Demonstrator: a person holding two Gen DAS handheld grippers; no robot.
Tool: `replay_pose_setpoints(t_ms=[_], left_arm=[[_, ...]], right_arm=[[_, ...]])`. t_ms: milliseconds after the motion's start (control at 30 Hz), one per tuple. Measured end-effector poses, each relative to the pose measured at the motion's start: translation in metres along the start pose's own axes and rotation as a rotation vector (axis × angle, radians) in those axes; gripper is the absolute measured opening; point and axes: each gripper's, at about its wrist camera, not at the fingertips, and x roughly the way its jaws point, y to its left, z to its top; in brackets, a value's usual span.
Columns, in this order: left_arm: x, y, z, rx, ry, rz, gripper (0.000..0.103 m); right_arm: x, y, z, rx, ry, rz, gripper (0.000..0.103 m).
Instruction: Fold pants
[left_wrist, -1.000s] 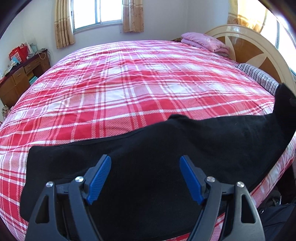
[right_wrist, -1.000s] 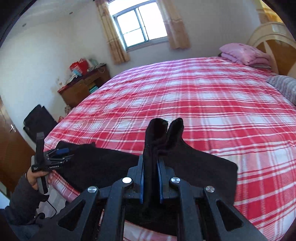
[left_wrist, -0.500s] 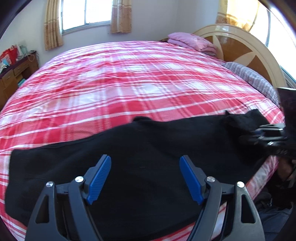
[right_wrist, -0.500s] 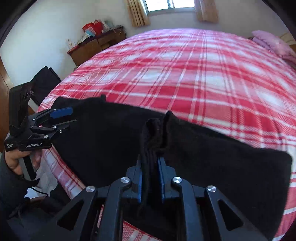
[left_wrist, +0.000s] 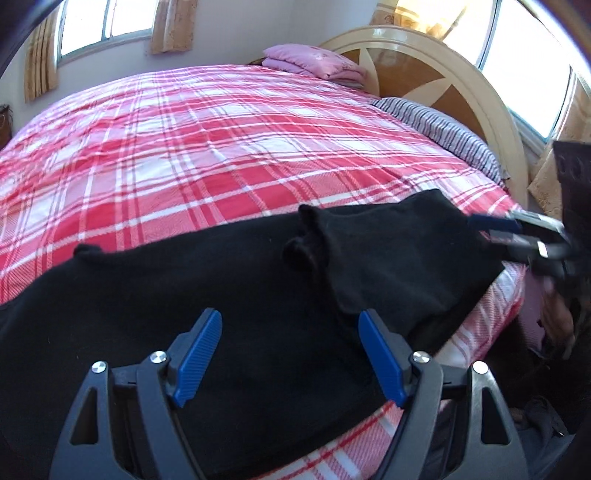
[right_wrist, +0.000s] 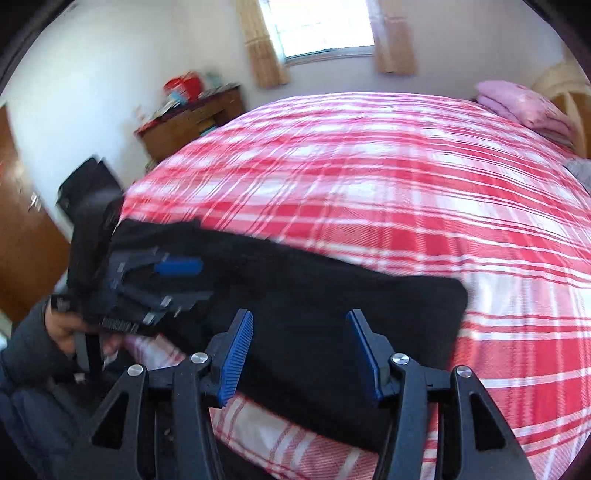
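So both grippers are hanging over the near edge of the bed with nothing in them. The left gripper (left_wrist: 290, 356) is sitting with its blue fingers (left_wrist: 197, 356) spread wide, and the right gripper (right_wrist: 299, 354) is showing the same, fingers wide apart and empty. The black pants (left_wrist: 221, 302) are lying directly under and ahead of both, at 12 o'clock from each set of fingers, stretched along the bed's near edge. Their long axis is running roughly 9 to 3 across the left wrist view, so crosswise to the way the fingers are pointing. Out at about 2 o'clock in that view one end is lying doubled back over the rest as a folded flap (left_wrist: 399, 251), with a bunched bit at its inner corner, and the right gripper is hovering just off that end. I'd guess the next fold depends on grabbing the far long end, out at 9 o'clock, which looks closer to the left hand. Beyond the pants the red plaid bedspread (left_wrist: 221, 140) is running on to the pink blanket (left_wrist: 314, 62) and headboard (left_wrist: 443, 74).
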Motion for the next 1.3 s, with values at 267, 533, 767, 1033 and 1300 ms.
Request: replay_pose_setpoints(t_ms=[267, 533, 767, 1033, 1300], left_arm=[[-0.018, 0.044, -0.003, -0.139, -0.054, 0.072, 0.079], [-0.020, 0.040, -0.008, -0.149, -0.067, 0.008, 0.079], [-0.008, 0.021, -0.005, -0.129, -0.031, -0.082, 0.079], [0.018, -0.010, 0.008, -0.091, 0.048, -0.170, 0.067], [0.022, -0.020, 0.023, -0.094, 0.071, -0.141, 0.012]], right_arm=[[0.054, 0.076, -0.008, -0.289, 0.070, -0.036, 0.043], [0.043, 0.081, -0.015, -0.325, 0.066, -0.053, 0.003], [0.065, 0.076, -0.028, -0.326, 0.139, -0.020, 0.007], [0.001, 0.027, -0.016, -0.290, 0.044, 0.014, 0.049], [-0.030, -0.060, 0.009, 0.045, -0.105, -0.039, 0.050]])
